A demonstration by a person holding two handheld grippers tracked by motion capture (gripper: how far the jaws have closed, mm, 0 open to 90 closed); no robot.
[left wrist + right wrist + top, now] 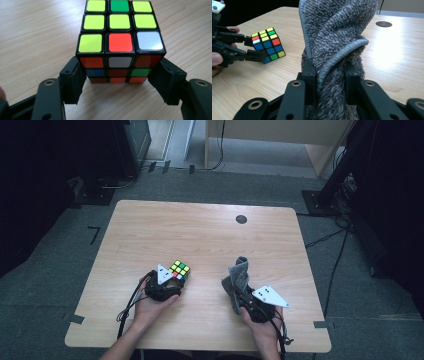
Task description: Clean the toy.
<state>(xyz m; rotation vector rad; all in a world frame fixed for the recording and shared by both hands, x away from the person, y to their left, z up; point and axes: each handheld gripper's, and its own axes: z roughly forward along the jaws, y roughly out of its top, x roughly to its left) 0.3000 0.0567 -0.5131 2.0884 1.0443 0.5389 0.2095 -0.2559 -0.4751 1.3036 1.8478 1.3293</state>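
- Jaws of the left gripper (117,82) straddle the Rubik's cube (120,42), pads at its 2 lower side faces; whether they press I cannot tell.
- Right gripper (329,77) is clamped on a grey towel (337,32), upright, near the table's near edge.
- Cube sits on the table (200,230), left of the towel; open wood beyond both.

We see a glossy plastic cube (120,42), a rough, fluffy grey cloth (334,37) with a stitched hem, and our desk (200,227) of smooth pale wood grain.
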